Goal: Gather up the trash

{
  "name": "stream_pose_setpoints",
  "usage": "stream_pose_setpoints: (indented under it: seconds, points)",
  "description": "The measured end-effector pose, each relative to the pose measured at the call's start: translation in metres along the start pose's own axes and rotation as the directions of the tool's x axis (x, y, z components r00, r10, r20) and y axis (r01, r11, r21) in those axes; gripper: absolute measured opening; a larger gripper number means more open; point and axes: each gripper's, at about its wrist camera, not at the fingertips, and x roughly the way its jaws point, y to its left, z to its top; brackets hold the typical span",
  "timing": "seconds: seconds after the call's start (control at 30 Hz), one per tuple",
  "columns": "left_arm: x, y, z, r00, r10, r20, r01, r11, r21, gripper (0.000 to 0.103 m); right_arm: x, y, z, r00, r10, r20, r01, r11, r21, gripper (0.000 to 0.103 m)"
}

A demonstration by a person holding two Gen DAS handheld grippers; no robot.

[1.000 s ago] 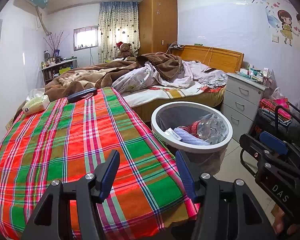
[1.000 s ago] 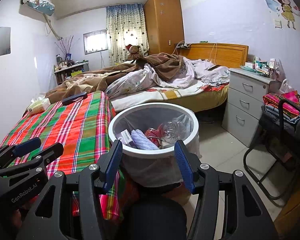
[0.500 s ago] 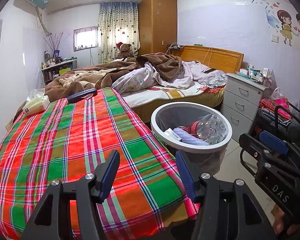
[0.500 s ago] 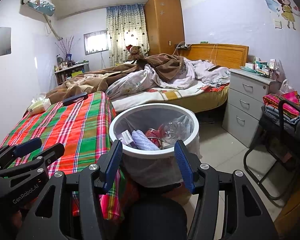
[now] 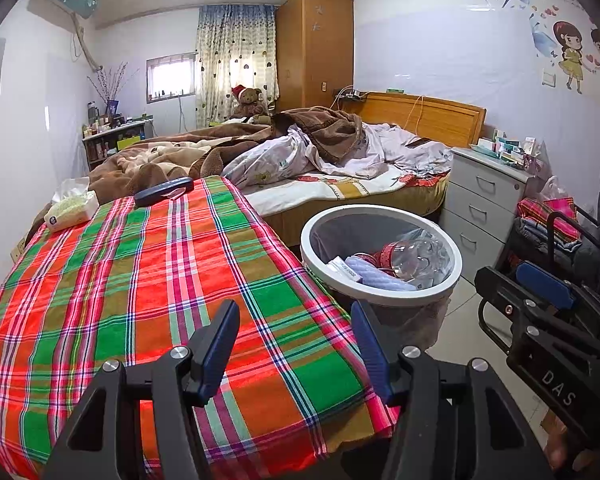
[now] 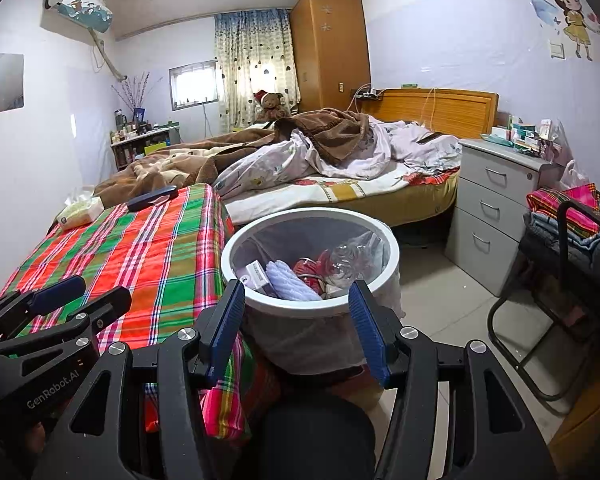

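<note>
Bedroom, items left to right. Tissue box [image 5: 71,211]: lying at the far left corner of the plaid cloth [image 5: 140,280], apart from everything but a dark case [image 5: 163,197] just beside it; both are sitting exactly where they sat a second ago. Plaid cloth: otherwise bare, showing no loose litter. Left gripper [image 5: 294,350]: hanging over the near edge of the cloth, jaws standing apart with nothing between them, holding no trash and not moving across the three views. Bin [image 5: 380,288]: standing on the floor just beside the cloth's right edge, lined with a bag, already holding the trash [image 5: 384,264], namely a small carton, a pale folded piece, a red wrapper and crumpled clear plastic. Right gripper [image 6: 296,330]: pointing at the bin's near rim, released and empty, likewise not shifting. Change noted: none, since nothing is being carried or dropped. Reading: the collecting is looking finished or paused, as no further litter is showing within reach; whether more is lying outside these views cannot be told.
</note>
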Motion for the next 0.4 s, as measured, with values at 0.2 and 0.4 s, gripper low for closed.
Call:
stream_pose_setpoints:
  seconds: [0.2, 0.4]
  points:
    - [-0.0008, -0.0018, 0.001, 1.0, 0.0, 0.0, 0.0, 1.0, 0.001, 0.058, -0.0005, 0.0006, 0.0001, 1.0, 0.002, 0.001, -0.002, 1.0, 0.001, 0.056]
    - [-0.0014, -0.0016, 0.0006, 1.0, 0.005, -0.001, -0.005, 1.0, -0.003, 0.058, -0.001, 0.0013, 0.0, 1.0, 0.002, 0.0, -0.002, 1.0, 0.0, 0.056]
